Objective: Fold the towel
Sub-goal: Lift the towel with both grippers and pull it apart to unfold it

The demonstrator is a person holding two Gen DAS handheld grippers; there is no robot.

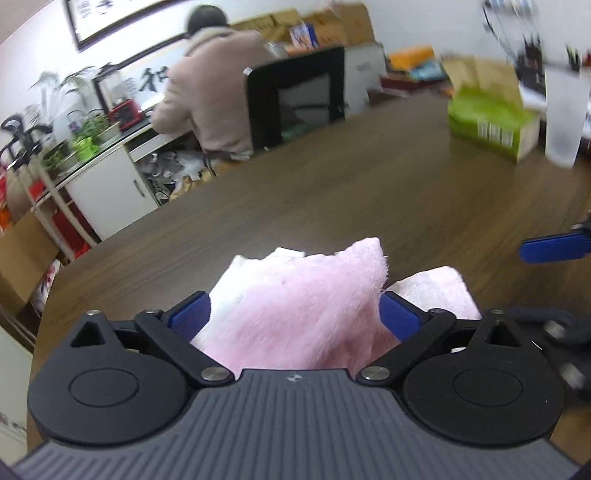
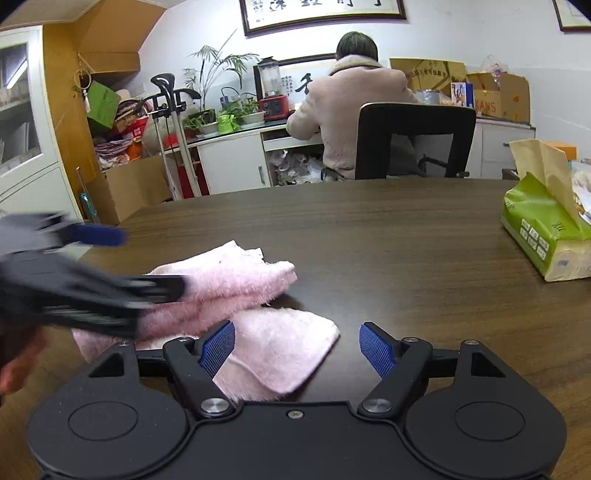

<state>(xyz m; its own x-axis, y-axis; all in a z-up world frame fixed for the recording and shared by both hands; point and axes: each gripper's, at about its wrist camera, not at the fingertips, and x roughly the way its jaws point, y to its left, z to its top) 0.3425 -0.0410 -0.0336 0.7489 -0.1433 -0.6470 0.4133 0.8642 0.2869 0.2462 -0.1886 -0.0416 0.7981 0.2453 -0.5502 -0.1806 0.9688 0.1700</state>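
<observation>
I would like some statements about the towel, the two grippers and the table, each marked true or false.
1. The towel is pink. True.
2. The right gripper is shut on the towel. False: its jaws stand open, nothing between them.
3. Towel fabric lies between the fingers of the left gripper. True.
4. The tissue pack is red. False: it is green.
5. The towel hangs over the edge of the table. False: it lies bunched on the tabletop.

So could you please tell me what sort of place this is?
Probably an office: a person sits at a desk in an office chair, with cardboard boxes stacked behind and framed calligraphy on the wall.
</observation>
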